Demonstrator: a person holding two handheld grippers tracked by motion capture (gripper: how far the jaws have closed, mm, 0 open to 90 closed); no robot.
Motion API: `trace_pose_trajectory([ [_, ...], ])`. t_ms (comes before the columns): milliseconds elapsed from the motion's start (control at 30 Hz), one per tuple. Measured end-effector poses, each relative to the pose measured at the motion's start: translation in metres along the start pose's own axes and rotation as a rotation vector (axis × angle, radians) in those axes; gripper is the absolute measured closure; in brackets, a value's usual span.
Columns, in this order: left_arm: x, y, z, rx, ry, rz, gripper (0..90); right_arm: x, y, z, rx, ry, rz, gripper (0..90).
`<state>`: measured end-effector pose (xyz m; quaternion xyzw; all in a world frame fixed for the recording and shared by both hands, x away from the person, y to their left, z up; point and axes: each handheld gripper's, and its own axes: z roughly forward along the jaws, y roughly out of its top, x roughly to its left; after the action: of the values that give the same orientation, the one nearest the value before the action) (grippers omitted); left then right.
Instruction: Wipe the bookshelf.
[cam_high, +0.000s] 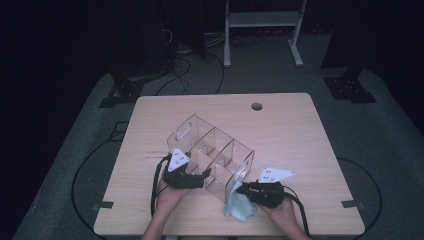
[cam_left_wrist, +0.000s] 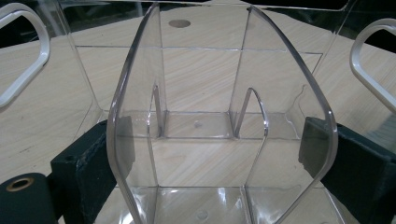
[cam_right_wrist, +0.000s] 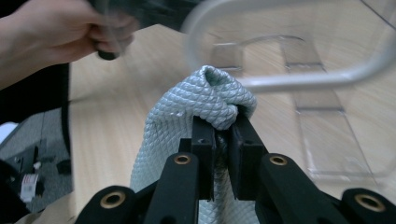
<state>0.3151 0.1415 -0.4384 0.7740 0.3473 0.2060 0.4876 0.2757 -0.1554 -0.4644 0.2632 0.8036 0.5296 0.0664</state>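
Wiping the clear organizer while it is held steady

Working on the pale wooden table (cam_high: 300, 130), we are cleaning the clear plastic organizer (cam_high: 212, 152), which is lying tipped on its side near the middle of the front half, its open compartments facing toward us and to the right. Going well here means keeping that big, slippery body from sliding, so we are bracing it with the left gripper (cam_high: 200, 178), whose jaws are standing either side of a curved divider wall (cam_left_wrist: 140, 116) and seem to be clamping it; through the clear plastic we cannot tell for sure whether the pads are pressing. We are judging that this hold should stay firm but gentle, since thin acrylic may flex or crack.

At the organizer's near right end, the right gripper (cam_high: 242, 189) is carrying the light blue cloth (cam_right_wrist: 205, 100), jaws pressed together and pinching a bunched fold of it just beside the white handle loop (cam_right_wrist: 299, 79). We are aiming to lead with the cloth's padded bulge, not the hard jaw tips, and to stroke along the wall in short passes so the cloth is not pulling free.
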Motion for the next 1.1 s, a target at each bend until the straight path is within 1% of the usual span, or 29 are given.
trace_pose_trajectory([
  [33,0.000,0.000,0.000,0.003,0.001,0.003,7.1,0.003,0.002,0.000,-0.008,-0.007,-0.032,81.7],
  [67,0.000,0.000,0.000,0.003,0.001,0.003,7.1,0.003,0.002,0.000,-0.008,-0.007,-0.032,81.7],
  [100,0.000,0.001,0.000,0.002,0.002,0.003,7.1,-0.001,0.000,0.000,-0.010,0.001,-0.020,81.8],
  [133,0.000,0.001,0.000,0.002,0.002,0.003,7.1,-0.001,0.000,0.000,-0.010,0.001,-0.020,81.8],
  [167,-0.001,0.001,0.000,0.001,0.003,0.003,7.1,-0.004,-0.003,0.000,-0.002,-0.011,-0.014,81.7],
  [200,-0.001,0.001,0.000,0.001,0.003,0.003,7.1,-0.004,-0.003,0.000,-0.002,-0.011,-0.014,81.7],
  [233,-0.001,0.001,0.000,0.001,0.003,0.002,7.1,-0.005,-0.006,0.002,0.002,-0.010,0.010,81.7],
  [267,-0.001,0.001,0.000,0.001,0.003,0.002,7.1,-0.004,-0.006,0.002,-0.001,-0.011,0.010,81.7],
  [300,0.000,0.001,0.000,-0.001,0.003,0.001,7.1,-0.001,-0.005,0.003,-0.001,0.001,-0.002,81.6],
  [333,0.000,0.001,0.000,-0.001,0.003,0.001,7.1,-0.001,-0.005,0.003,-0.001,0.001,-0.002,81.6],
  [367,0.000,0.001,-0.001,-0.002,0.003,0.000,7.1,0.005,-0.004,0.004,-0.009,0.031,-0.018,81.1],
  [400,0.000,0.001,-0.001,-0.001,0.004,0.002,7.1,0.005,-0.004,0.004,-0.009,0.031,-0.018,81.1],
  [433,0.001,0.001,-0.001,-0.001,0.005,0.000,7.1,0.010,-0.004,0.007,-0.009,0.053,-0.042,81.3],
  [467,0.001,0.001,-0.001,-0.001,0.005,0.000,7.1,0.011,-0.005,0.008,-0.005,0.056,-0.054,81.7],
  [567,0.001,0.001,-0.002,0.001,0.005,0.000,7.2,0.010,-0.006,0.009,0.000,0.061,-0.055,82.1],
  [600,0.001,0.001,-0.002,-0.001,0.006,-0.001,7.2,0.007,-0.007,0.009,0.010,0.041,-0.061,82.1],
  [633,0.001,0.001,-0.002,0.001,0.005,-0.001,7.2,0.004,-0.008,0.009,0.019,0.026,-0.055,82.1],
  [667,0.001,0.001,-0.002,0.000,0.005,0.001,7.2,-0.002,-0.011,0.009,0.038,0.001,-0.043,82.1],
  [733,0.001,0.001,-0.001,0.000,0.005,0.001,7.2,-0.003,-0.011,0.009,0.042,-0.002,-0.041,82.0],
  [800,0.001,0.001,-0.002,0.000,0.003,0.001,7.2,-0.001,-0.011,0.010,0.037,0.004,-0.039,81.9],
  [833,0.001,0.001,-0.002,-0.002,0.004,0.000,7.2,0.002,-0.011,0.010,0.032,0.021,-0.044,81.9],
  [900,0.002,0.001,-0.003,-0.001,0.002,-0.003,7.2,0.012,-0.010,0.015,0.034,0.063,-0.074,81.9],
  [933,0.002,0.001,-0.003,-0.001,0.002,-0.003,7.3,0.012,-0.010,0.015,0.034,0.063,-0.074,81.9],
  [967,0.002,0.001,-0.003,0.000,0.001,-0.003,7.3,0.013,-0.010,0.016,0.038,0.073,-0.086,82.0],
  [1033,0.002,0.001,-0.003,0.002,-0.001,0.000,7.4,0.010,-0.010,0.016,0.043,0.079,-0.081,82.3],
  [1067,0.002,0.001,-0.003,0.000,-0.002,-0.001,7.5,0.004,-0.011,0.014,0.049,0.052,-0.076,82.3],
  [1100,0.002,0.001,-0.003,0.000,-0.002,-0.001,7.4,-0.001,-0.011,0.013,0.050,0.039,-0.063,82.3],
])
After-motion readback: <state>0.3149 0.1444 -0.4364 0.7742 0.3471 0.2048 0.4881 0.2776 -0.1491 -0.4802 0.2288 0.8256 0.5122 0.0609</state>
